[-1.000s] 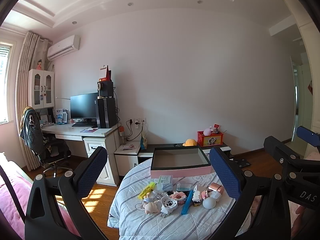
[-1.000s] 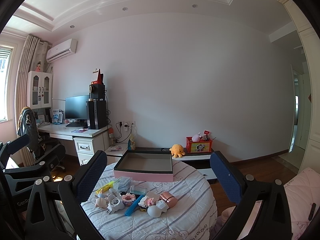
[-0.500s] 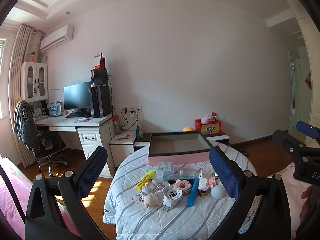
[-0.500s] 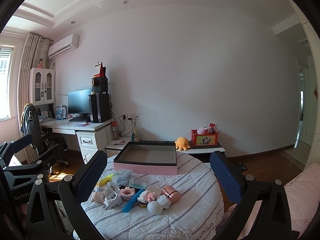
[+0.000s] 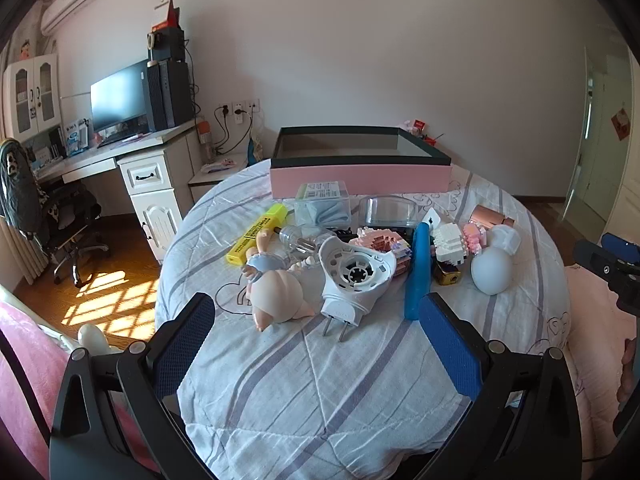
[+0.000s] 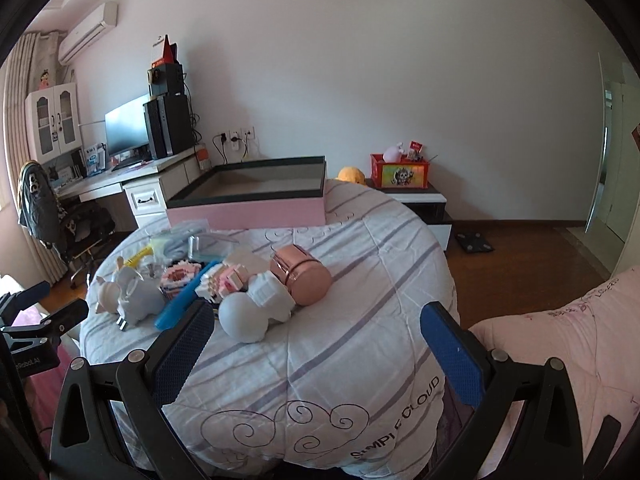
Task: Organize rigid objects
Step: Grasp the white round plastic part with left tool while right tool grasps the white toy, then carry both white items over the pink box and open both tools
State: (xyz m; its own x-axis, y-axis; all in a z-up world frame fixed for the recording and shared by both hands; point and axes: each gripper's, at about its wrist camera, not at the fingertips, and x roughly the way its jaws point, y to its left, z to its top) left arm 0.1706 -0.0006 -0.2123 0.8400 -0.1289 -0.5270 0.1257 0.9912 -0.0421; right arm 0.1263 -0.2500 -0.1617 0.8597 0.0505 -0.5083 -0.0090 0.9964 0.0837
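both my grippers, left point(image 5: 316, 342) and right point(image 6: 318, 350), jaws apart and empty, have closed in on the toy pile point(image 5: 360, 256); pink box point(image 5: 360, 178) beyond awaits filling.

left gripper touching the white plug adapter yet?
Apart. In the left wrist view, striped cloth shows between the open left gripper and the prongs of the white plug adapter.

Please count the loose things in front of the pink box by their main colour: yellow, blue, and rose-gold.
Yellow: 1, the highlighter
Blue: 1, the long blue stick
Rose-gold: 1, the metallic cylinder
Total: 3
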